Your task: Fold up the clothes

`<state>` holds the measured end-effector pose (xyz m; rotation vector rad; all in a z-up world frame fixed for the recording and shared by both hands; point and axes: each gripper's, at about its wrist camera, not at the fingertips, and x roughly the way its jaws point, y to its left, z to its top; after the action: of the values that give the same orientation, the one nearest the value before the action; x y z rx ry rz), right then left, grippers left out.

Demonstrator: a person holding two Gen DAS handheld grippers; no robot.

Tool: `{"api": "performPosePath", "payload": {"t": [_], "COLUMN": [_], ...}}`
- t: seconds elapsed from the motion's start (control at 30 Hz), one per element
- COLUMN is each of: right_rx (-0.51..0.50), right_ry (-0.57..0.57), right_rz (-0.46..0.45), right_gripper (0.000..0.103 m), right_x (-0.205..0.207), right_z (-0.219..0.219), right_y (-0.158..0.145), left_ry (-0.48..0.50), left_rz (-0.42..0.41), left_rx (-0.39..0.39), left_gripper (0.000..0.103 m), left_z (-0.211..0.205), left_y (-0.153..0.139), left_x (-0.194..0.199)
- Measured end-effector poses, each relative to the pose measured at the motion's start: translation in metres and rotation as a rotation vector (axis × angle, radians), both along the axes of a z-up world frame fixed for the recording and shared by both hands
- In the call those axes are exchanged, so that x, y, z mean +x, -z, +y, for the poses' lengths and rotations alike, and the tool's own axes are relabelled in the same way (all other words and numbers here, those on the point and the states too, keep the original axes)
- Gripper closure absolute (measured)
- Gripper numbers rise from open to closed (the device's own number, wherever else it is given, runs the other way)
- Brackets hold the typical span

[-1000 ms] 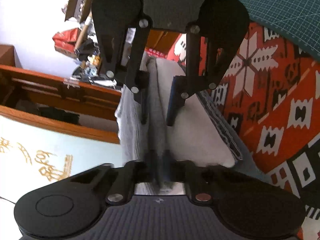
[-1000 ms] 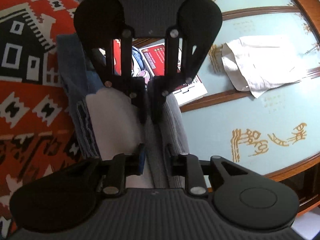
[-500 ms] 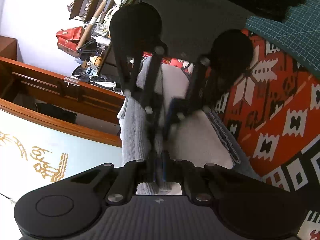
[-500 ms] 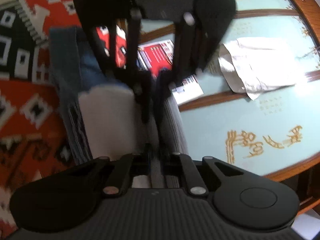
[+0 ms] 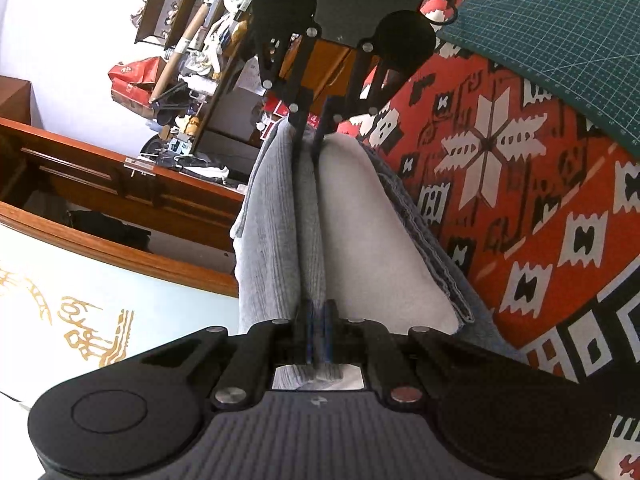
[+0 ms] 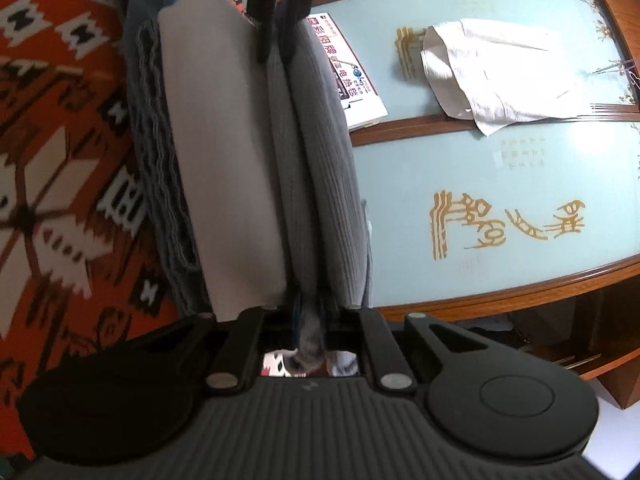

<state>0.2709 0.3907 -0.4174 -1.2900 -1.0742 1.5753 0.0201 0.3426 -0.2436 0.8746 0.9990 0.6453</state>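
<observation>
Gripping grey knit garment [image 5: 276,216] with both fingers pinched narrow.
Holding doubled cloth beside folded pile [image 5: 384,232]; laying down remaining.

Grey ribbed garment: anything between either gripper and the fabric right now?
Nothing visible. The left gripper and right gripper are each shut on a fold of the grey ribbed garment, fabric directly between the fingers. The white folded cloth lies beside it, outside both grips.

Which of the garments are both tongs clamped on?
The ribbed grey garment, pinched by the left tongs and right tongs; the white garment and the cream cloth are ungripped.
</observation>
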Motion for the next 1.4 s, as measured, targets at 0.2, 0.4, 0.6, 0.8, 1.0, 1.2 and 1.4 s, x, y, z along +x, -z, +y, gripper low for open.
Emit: {"api": "performPosePath", "payload": {"t": [0.2,0.4,0.6,0.8,1.0,1.2,1.4], "right_rx": [-0.01,-0.012,-0.015,-0.026,-0.029,-0.037,-0.052], "right_ry": [0.104,0.134,0.064,0.053,0.055,0.057,0.071], "right_rz": [0.003,0.04,0.093,0.095,0.102,0.092,0.076], "right_gripper": [0.098,0.097,0.091,0.086,0.099,0.099,0.099], "right_x": [0.035,0.046,0.027,0.014,0.014,0.012,0.021], "right_z": [0.038,0.039,0.033,0.058,0.072,0.047,0.03], "right_y": [-0.007,-0.022,-0.039,-0.038,-0.042,-0.024,-0.014], "left_ry": [-0.001,-0.001,0.0,0.0,0.002,-0.016,-0.057], "left_rz": [0.009,0.019,0.032,0.041,0.039,0.028,0.057], "left_rx": [0.007,0.016,0.029,0.036,0.008,-0.013,-0.046], "left_gripper": [0.097,0.096,0.093,0.093,0.097,0.097,0.098], "left_z": [0.0,-0.001,-0.004,-0.005,-0.003,-0.006,-0.012], "left_y": [0.001,0.002,0.004,0.005,0.003,0.0,0.002], "left_x": [0.001,0.001,-0.003,-0.007,-0.013,-0.018,-0.035]}}
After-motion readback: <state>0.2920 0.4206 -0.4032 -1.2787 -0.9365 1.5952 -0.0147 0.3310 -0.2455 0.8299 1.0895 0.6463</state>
